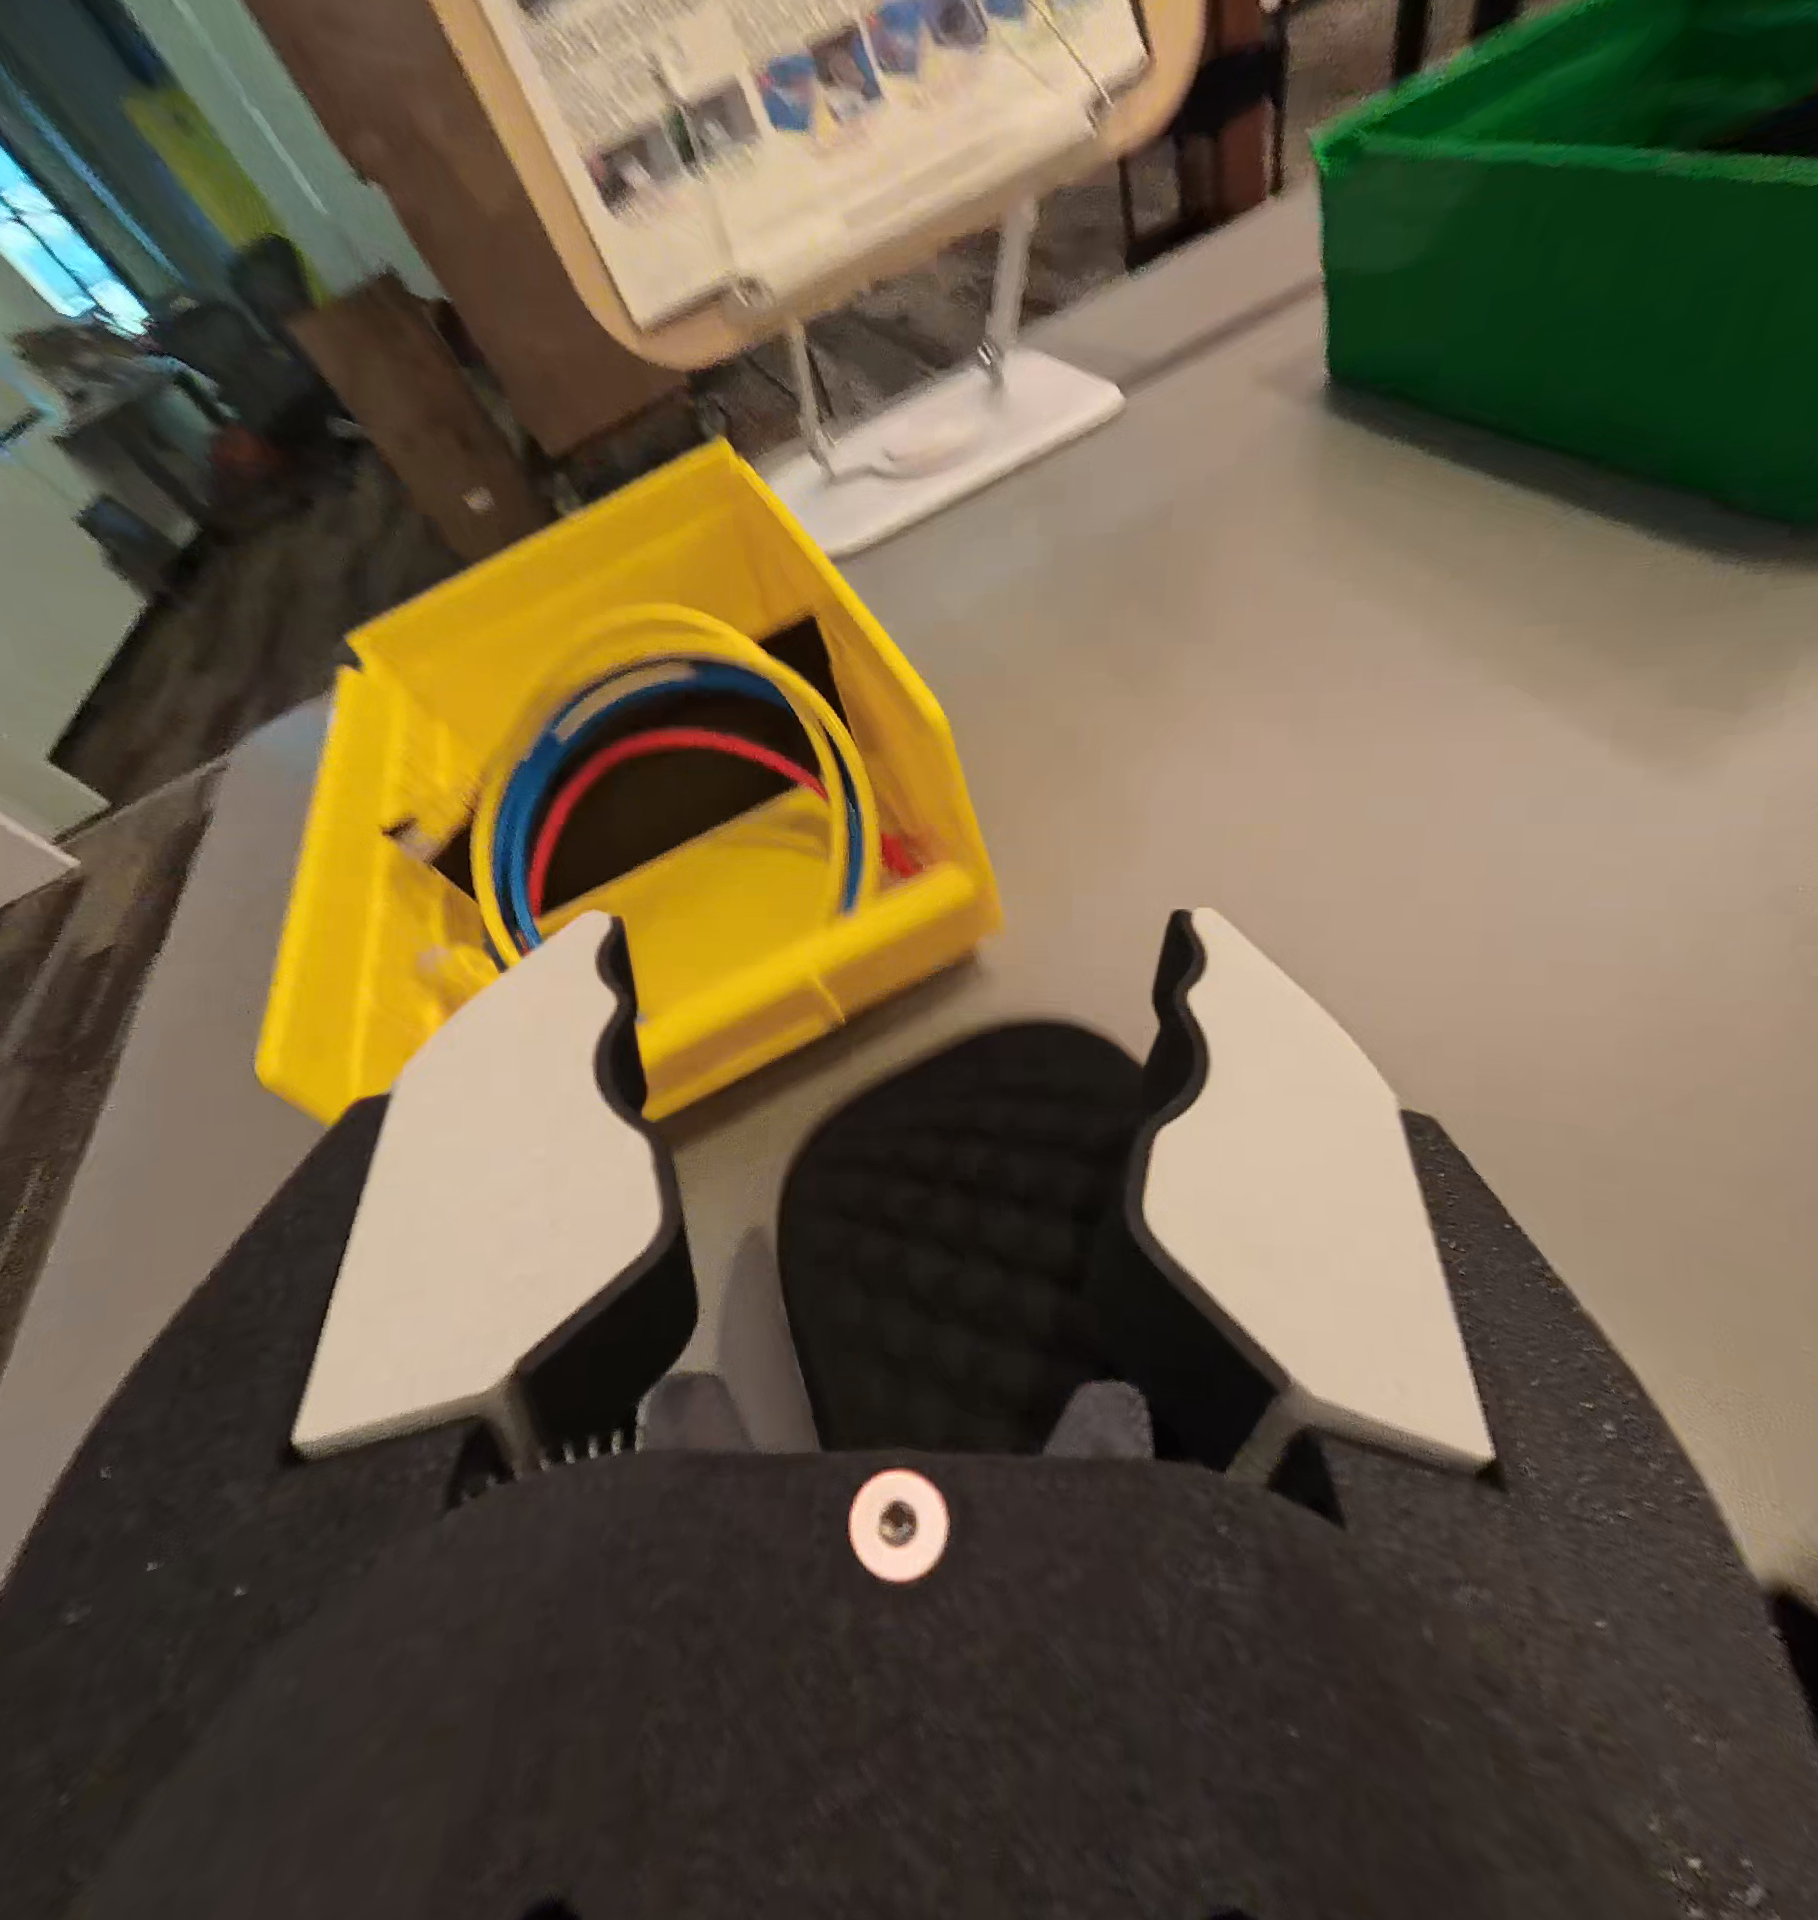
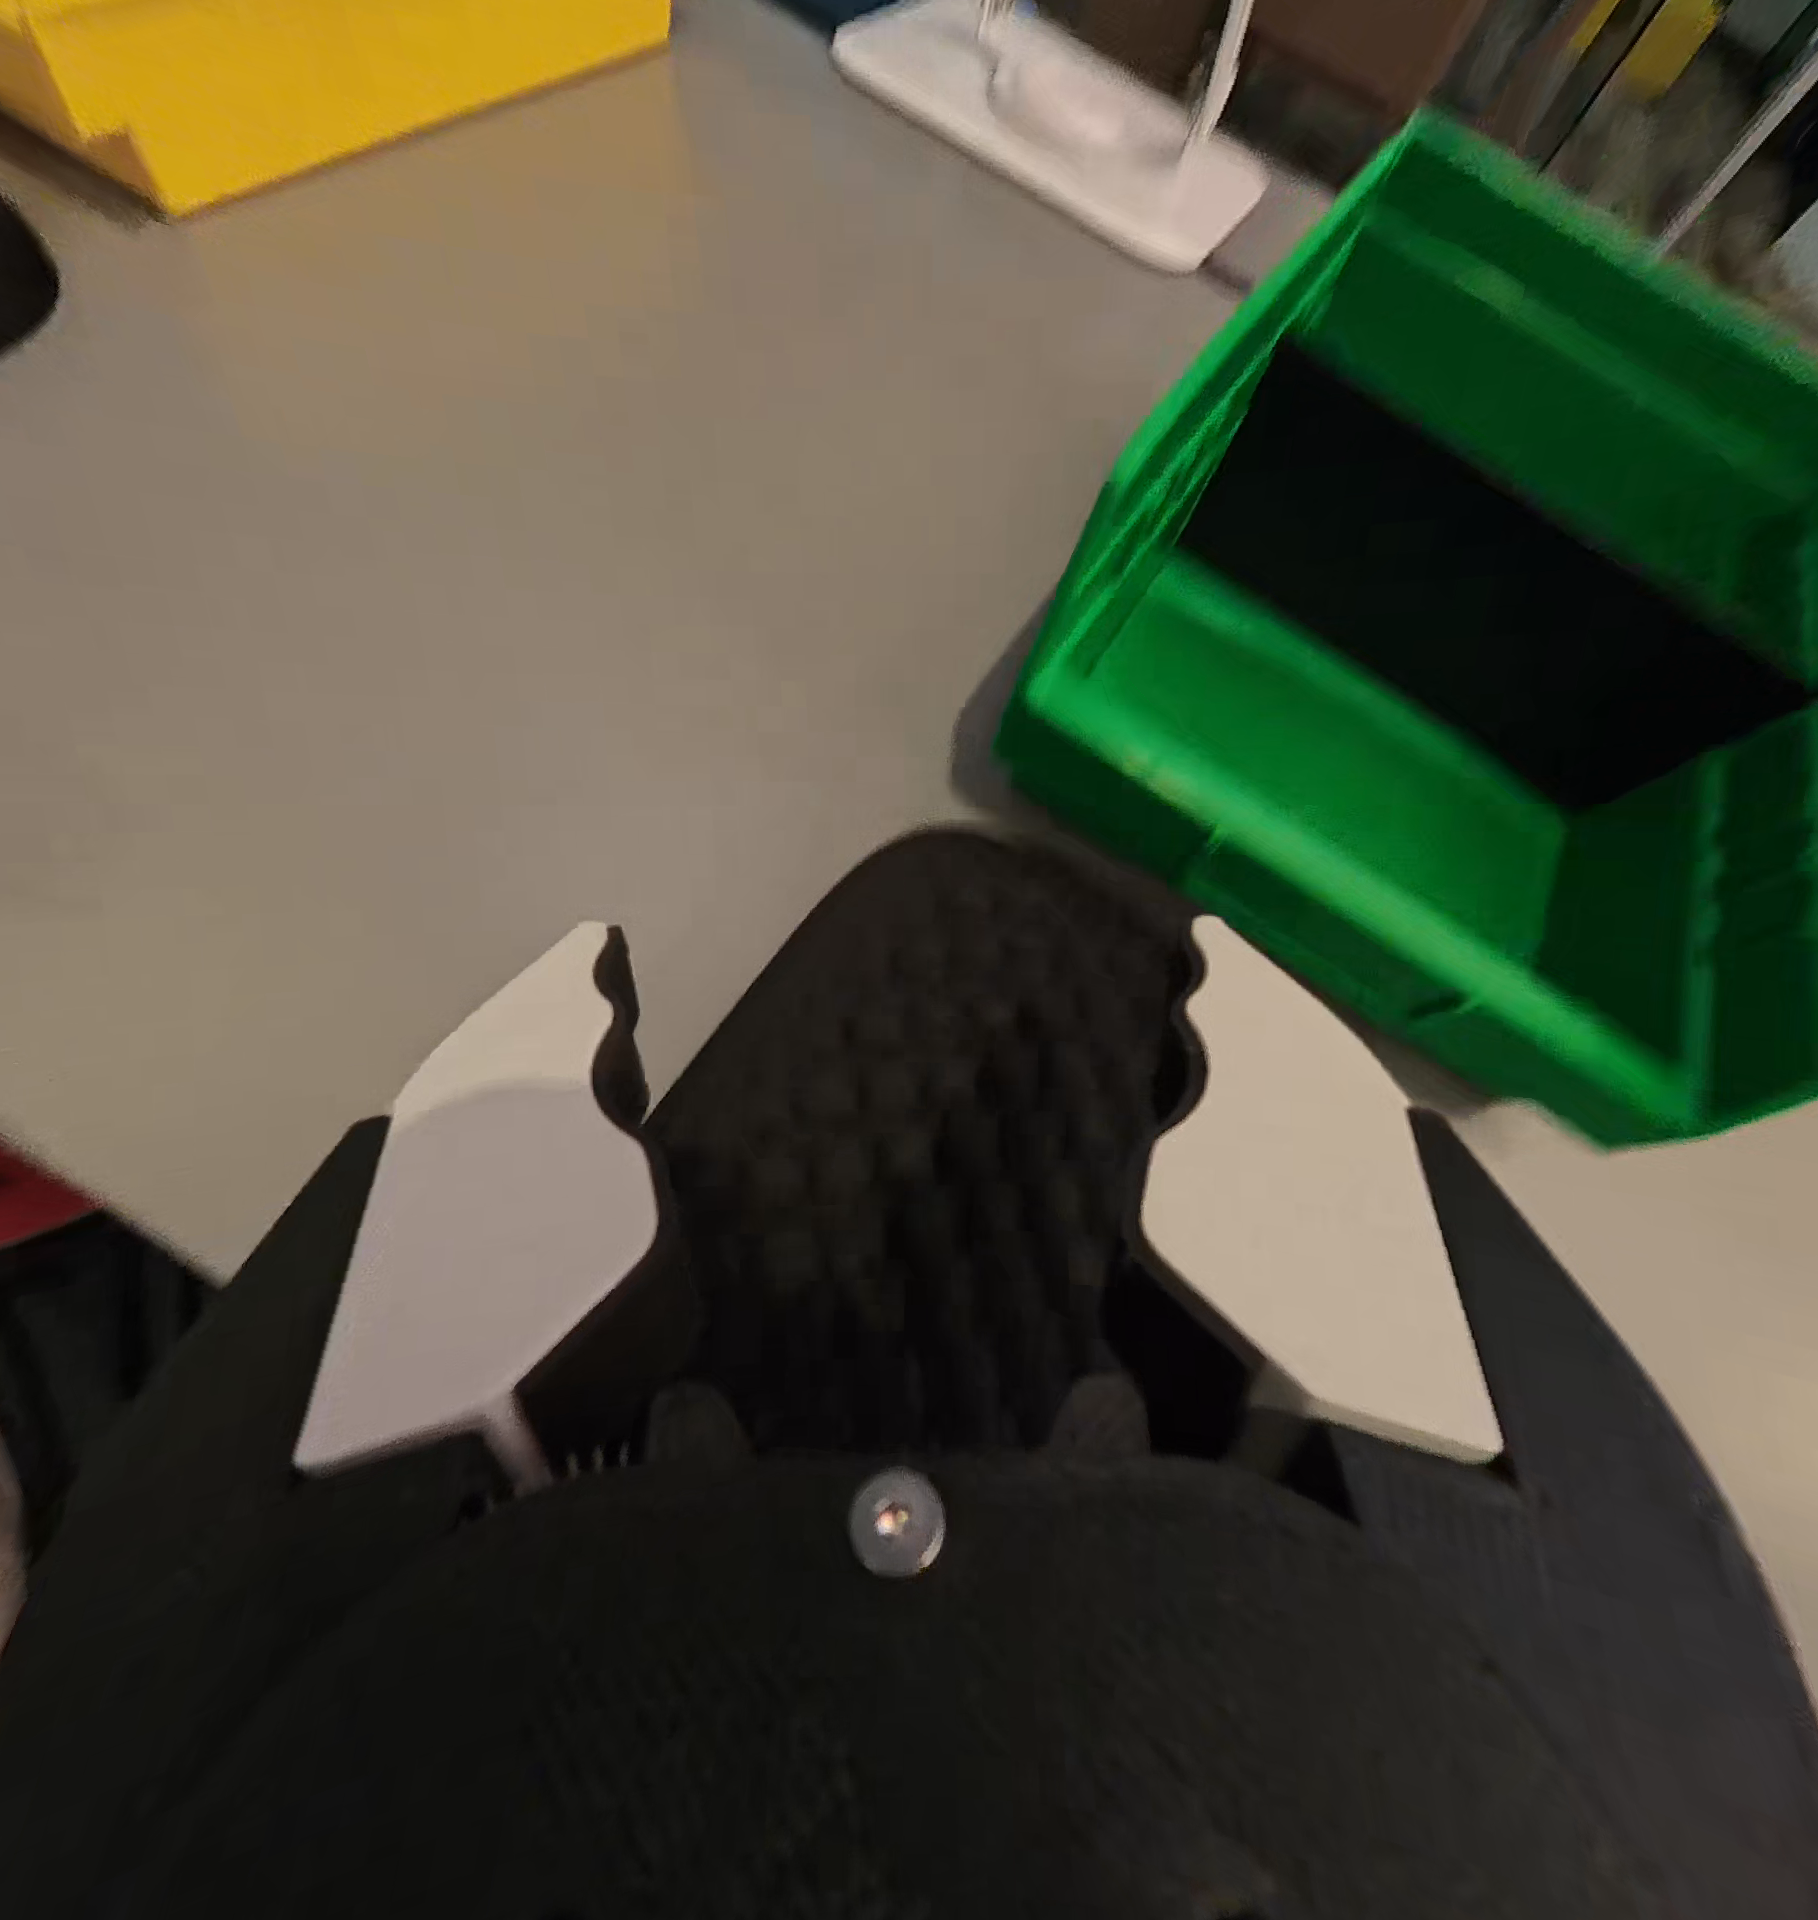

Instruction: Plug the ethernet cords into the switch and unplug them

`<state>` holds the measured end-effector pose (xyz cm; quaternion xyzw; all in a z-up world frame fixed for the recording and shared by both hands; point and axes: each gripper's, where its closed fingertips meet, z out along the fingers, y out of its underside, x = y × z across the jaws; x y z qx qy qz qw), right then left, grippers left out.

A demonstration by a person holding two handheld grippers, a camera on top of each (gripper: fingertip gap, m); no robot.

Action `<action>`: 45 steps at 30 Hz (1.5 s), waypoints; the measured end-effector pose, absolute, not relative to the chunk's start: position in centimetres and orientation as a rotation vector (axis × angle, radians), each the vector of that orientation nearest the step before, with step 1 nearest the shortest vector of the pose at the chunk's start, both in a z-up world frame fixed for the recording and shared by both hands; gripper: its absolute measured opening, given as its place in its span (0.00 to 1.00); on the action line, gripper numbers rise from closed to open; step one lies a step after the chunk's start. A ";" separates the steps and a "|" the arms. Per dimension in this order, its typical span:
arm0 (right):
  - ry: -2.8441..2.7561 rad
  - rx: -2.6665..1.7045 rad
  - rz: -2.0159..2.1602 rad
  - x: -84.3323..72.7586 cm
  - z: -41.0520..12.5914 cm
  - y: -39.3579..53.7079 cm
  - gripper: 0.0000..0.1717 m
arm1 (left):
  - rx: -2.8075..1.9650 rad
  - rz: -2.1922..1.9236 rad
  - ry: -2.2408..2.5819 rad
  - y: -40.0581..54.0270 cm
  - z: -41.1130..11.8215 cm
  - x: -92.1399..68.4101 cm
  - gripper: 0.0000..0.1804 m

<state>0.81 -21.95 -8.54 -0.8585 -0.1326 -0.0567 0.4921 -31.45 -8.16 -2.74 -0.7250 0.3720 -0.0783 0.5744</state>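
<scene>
Yellow plastic forms the open-fronted bin (image 1: 614, 862) that stands on the grey surface (image 1: 1300, 790), and inside it the ethernet cords (image 1: 676, 748) sit coiled in loops of yellow, blue and red, with a red plug end (image 1: 900, 854) just visible at the right of the coil. The left hand-held gripper (image 1: 900, 987) hangs just before the bin's front lip with its fingers spread wide and nothing between them. The right hand-held gripper (image 2: 905, 997) is likewise spread wide and bare, above a black textured pad (image 2: 926, 1122) beside the green bin (image 2: 1456, 644), whose inside looks dark; no switch can be made out in either view. The cords will likely handle light, limp and springy, so a loop taken mid-length would sag and uncoil. The better hold is probably on the stiff plug body or the cable just behind it, clear of the thin latch tab, which looks easy to snap or press by accident. The smooth jacket may slip under a loose pinch.
</scene>
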 end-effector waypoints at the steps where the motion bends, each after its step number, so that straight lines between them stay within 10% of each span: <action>1: -0.325 -2.053 -0.169 1.2 -7.2 -21.0 0.57 | -1.681 -0.184 0.835 -6.9 -1.8 -30.7 0.53; 29: -0.316 -1.389 -0.284 3.8 12.7 -1.8 0.49 | -1.378 -0.211 0.514 8.3 14.9 -18.0 0.51; 45: -0.272 -1.403 -0.152 4.0 14.1 4.2 0.42 | -1.502 -0.170 0.416 15.8 11.3 -18.9 0.51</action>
